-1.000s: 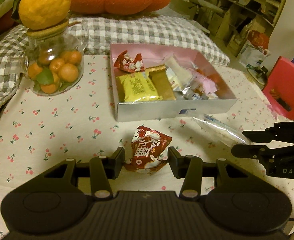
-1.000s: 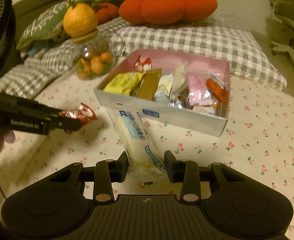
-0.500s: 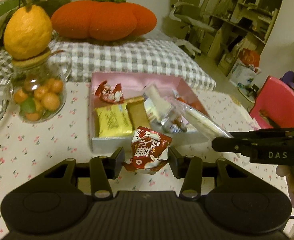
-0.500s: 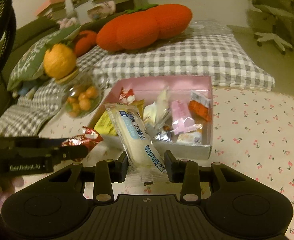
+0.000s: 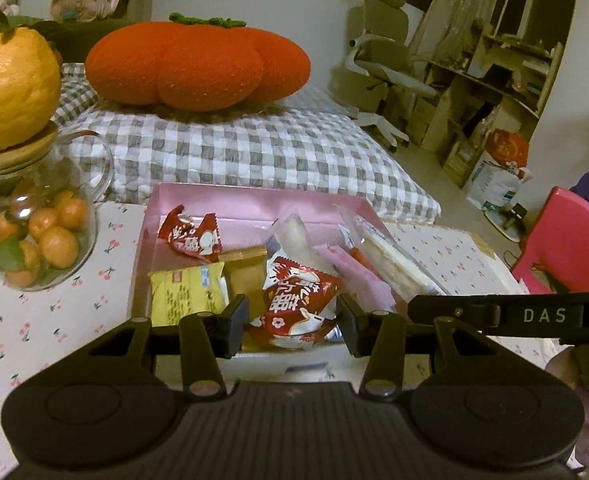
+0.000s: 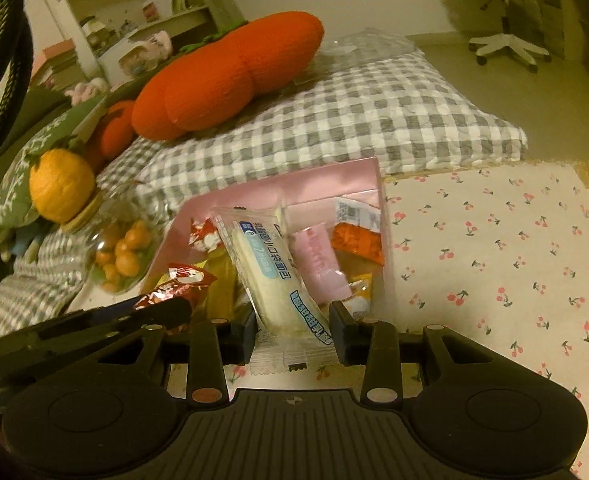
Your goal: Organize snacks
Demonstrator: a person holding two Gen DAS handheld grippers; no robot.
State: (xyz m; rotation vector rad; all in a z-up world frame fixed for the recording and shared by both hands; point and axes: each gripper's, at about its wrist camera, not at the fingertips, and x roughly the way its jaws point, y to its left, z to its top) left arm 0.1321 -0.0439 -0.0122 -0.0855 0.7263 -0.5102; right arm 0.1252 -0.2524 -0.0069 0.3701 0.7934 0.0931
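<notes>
Over the box's (image 5: 254, 204) near edge, both grippers hovered loaded: left gripper (image 5: 292, 318) pinching the red packet (image 5: 298, 300), right gripper (image 6: 292, 330) pinching the long bun pack (image 6: 270, 272), its long axis pointing toward the far wall. Right side looked crowded; free room seemed front-middle.

Glossy red foil snack packet (image 5: 294, 300); clear crinkly plastic bread wrapper (image 6: 278, 276); matt pink cardboard box (image 5: 254, 204); smooth round glass jar (image 5: 74, 184); cherry-print cloth surface (image 6: 494, 264).
</notes>
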